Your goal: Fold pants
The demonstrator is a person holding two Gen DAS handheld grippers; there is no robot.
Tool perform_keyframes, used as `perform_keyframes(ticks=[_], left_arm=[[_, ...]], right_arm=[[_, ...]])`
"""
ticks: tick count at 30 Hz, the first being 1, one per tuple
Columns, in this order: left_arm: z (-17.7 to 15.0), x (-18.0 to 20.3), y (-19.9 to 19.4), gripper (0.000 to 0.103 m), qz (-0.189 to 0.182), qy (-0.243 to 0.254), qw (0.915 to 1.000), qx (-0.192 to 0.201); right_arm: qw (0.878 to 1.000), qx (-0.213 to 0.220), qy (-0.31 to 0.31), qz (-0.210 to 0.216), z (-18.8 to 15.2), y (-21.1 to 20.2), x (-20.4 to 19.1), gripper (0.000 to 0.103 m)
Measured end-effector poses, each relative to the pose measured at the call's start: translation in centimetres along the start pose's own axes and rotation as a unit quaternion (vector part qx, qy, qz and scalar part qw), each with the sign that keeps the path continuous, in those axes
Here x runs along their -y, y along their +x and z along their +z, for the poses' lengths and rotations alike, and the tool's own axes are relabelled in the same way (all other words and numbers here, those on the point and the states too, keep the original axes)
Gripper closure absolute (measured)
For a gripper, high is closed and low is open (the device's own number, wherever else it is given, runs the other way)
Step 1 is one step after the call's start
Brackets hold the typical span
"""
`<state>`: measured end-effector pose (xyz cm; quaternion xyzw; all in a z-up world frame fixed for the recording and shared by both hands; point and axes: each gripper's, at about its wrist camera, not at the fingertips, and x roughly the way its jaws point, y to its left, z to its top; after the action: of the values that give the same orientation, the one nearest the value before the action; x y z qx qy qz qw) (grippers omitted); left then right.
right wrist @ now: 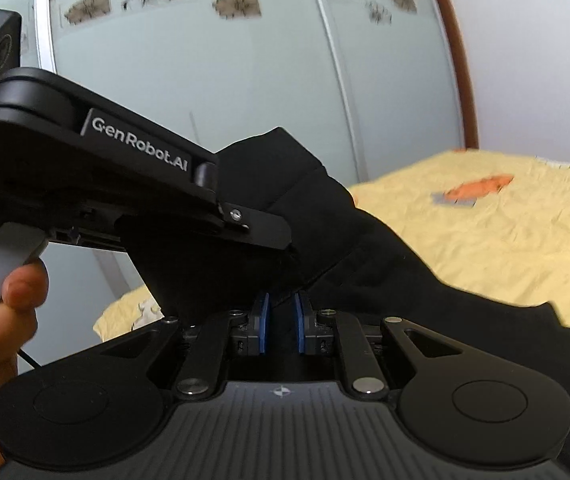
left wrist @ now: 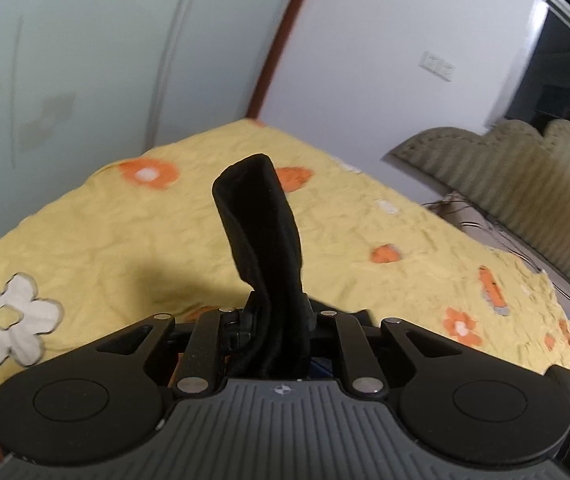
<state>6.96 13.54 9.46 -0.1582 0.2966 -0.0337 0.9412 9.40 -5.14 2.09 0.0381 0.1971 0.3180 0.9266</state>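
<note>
Both my tongs pinch the black pants: left tongs, right tongs. Risk: thin grips w/ cloth off the bed, so a tug could slip it. Loose end at 12 o'clock may flop & spoil the fold.

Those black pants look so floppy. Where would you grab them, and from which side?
Grip the pants at a thick seamed edge, coming in from the side across the edge, as both tongs do now: the right tongs and left tongs pinch bunched cloth above the yellow bedspread. Doubled fabric slips less.

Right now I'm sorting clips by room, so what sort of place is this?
Most likely a bedroom: a bed under a yellow flowered bedspread, an upholstered headboard, and sliding frosted wardrobe doors.
</note>
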Motion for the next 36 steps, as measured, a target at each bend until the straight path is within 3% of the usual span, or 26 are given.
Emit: perform_keyframes(ticks=[3, 10, 20, 32, 36], left_arm=[[-0.4, 3.3, -0.2, 0.086, -0.019, 0.022, 0.9995, 0.009], [-3.1, 11.2, 1.0, 0.083, -0.076, 0.073, 0.9944, -0.001], [-9.3, 22.3, 5.5, 0.080, -0.150, 0.144, 0.9763, -0.062], [-15.4, 29.8, 9.7, 0.080, -0.192, 0.186, 0.9561, -0.120], [-16.7, 30.3, 11.1, 0.068, -0.201, 0.198, 0.9463, -0.157]], right_arm=[[1.000, 0.017, 0.026, -0.004, 0.5, -2.4, 1.3, 0.090], [0.995, 0.046, 0.061, -0.057, -0.3, -8.6, 5.3, 0.090], [0.977, 0.066, 0.157, -0.132, -4.4, -16.9, 11.7, 0.090], [0.953, 0.063, 0.219, -0.202, -8.8, -22.9, 17.4, 0.090], [0.941, 0.045, 0.265, -0.204, -10.2, -23.9, 19.4, 0.089]])
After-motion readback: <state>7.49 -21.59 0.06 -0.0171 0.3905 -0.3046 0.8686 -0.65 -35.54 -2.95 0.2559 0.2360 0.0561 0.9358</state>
